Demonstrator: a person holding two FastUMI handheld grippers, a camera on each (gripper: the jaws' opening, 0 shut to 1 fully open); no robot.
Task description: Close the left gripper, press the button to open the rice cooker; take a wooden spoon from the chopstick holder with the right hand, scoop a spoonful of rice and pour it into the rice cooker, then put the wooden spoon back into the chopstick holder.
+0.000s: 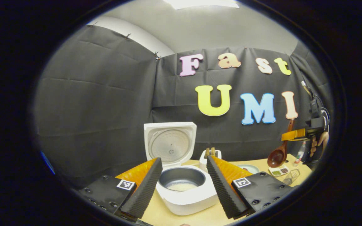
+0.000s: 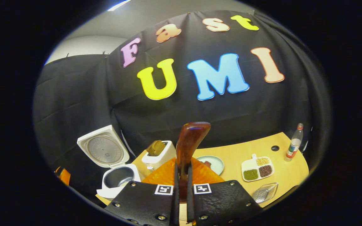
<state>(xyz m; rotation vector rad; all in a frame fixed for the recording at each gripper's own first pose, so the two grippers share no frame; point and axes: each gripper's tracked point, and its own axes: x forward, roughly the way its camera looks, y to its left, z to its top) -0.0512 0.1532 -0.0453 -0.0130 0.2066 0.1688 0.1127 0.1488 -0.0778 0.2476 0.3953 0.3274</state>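
ridged black pads [image 2: 181, 201] pinch the glossy wooden spoon [image 2: 189, 144] handle.

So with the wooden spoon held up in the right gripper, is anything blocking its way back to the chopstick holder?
Nothing visible does. The wooden spoon, clamped in the right gripper, hangs above the table. The chopstick holder stands beside the open rice cooker, and the left gripper sits open nearer that cooker.

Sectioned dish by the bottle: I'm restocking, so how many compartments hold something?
3. On the sectioned dish, pale grains fill the back compartment near the bottle, green grains the front one on the plate's side, dark reddish-brown grains the front one opposite. Nothing seems hidden.
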